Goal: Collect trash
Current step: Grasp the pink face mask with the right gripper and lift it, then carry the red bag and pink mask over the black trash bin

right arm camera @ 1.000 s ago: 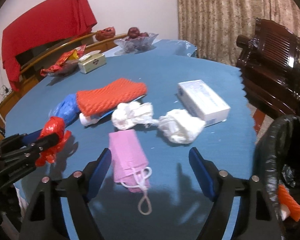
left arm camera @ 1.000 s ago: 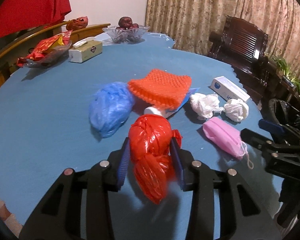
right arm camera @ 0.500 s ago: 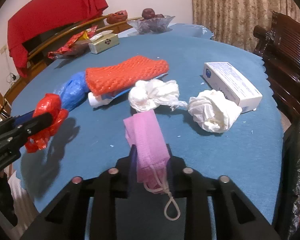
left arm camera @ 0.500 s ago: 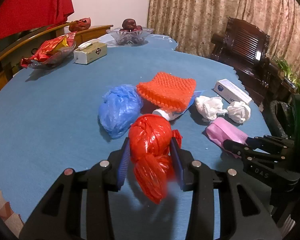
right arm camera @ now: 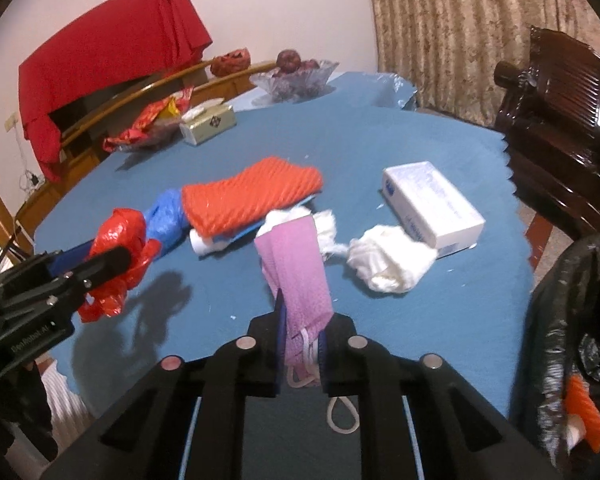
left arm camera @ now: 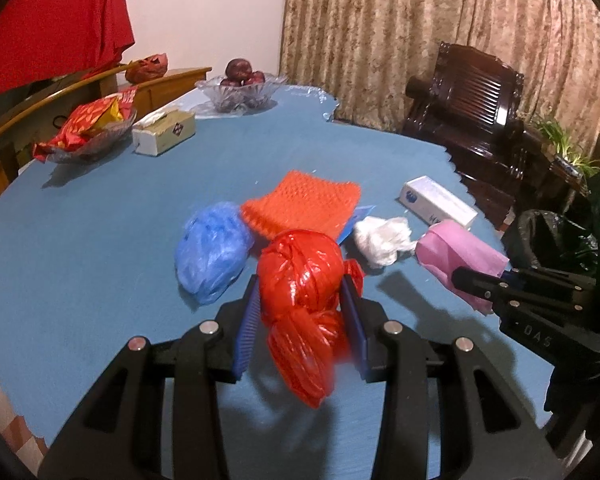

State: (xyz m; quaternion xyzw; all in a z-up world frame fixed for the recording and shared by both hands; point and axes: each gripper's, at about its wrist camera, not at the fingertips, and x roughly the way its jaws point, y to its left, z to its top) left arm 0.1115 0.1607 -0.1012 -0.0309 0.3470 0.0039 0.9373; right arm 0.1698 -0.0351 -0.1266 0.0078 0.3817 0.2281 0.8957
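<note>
Pink mask [right arm camera: 300, 268] clamped between right jaws, red bag [left arm camera: 300, 292] (crumpled) between left jaws.

A blue-covered table [right arm camera: 380, 136] is carrying a blue bag [left arm camera: 212, 252], an orange net [right arm camera: 252, 196], two white wads [right arm camera: 388, 264] and a white box [right arm camera: 432, 204]. Farther back, a tissue box [right arm camera: 208, 122], a snack dish [left arm camera: 88, 132] and a fruit bowl [right arm camera: 296, 76] are sitting on it.
</note>
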